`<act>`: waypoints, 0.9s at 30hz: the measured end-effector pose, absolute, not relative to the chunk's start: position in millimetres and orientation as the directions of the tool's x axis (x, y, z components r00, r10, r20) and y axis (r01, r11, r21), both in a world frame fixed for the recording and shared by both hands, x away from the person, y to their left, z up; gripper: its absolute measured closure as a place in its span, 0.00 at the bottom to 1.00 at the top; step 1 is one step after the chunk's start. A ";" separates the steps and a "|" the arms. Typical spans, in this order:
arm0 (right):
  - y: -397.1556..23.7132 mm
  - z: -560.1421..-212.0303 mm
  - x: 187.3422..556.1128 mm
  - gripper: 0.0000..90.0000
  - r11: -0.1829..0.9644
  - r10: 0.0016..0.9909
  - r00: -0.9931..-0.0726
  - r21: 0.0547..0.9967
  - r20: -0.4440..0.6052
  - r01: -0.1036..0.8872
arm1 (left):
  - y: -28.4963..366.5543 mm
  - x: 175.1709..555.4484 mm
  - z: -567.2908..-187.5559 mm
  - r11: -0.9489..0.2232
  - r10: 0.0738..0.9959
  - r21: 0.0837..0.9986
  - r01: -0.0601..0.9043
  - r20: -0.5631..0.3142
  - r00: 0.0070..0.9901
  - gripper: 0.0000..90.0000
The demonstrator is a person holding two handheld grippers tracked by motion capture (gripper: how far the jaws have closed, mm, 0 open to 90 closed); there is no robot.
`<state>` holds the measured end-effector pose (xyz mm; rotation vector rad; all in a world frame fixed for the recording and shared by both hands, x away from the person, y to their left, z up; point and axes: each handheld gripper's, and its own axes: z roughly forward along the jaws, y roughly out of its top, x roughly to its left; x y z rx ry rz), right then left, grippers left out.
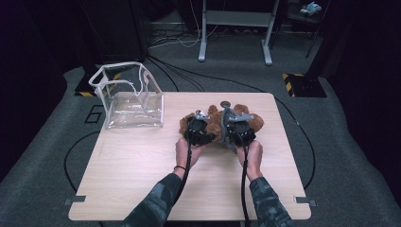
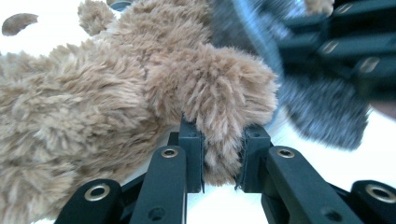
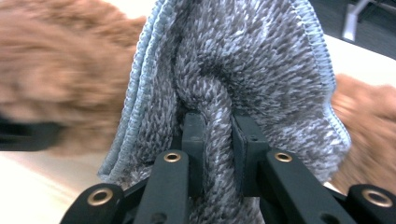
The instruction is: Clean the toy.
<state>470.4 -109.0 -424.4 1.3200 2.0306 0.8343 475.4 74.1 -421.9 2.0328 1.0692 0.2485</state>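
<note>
A brown plush bear [image 1: 215, 122] lies in the middle of the wooden table [image 1: 142, 175]. My left gripper [image 1: 198, 127] is shut on one furry limb of the bear [image 2: 224, 116]; the fur bulges between both pads. My right gripper [image 1: 239, 126] is shut on a bunched fold of grey knitted cloth [image 3: 233, 70] with a light blue hem, which lies against the bear [image 3: 51, 70]. In the left gripper view the grey cloth [image 2: 322, 112] and the other gripper sit at the upper right, blurred.
A clear plastic bag [image 1: 127, 97] with white piping stands open at the table's far left. A small round dark object [image 1: 226, 101] lies just beyond the bear. Cables trail from both grippers back along the person's forearms. Floor cables and a metal frame lie beyond the table.
</note>
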 end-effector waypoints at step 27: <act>-79.2 -415.6 451.1 0.86 0.403 0.857 -0.500 0.763 -0.122 0.505 | 70.3 480.4 -428.3 -0.304 0.785 0.721 0.623 -0.181 0.593 0.83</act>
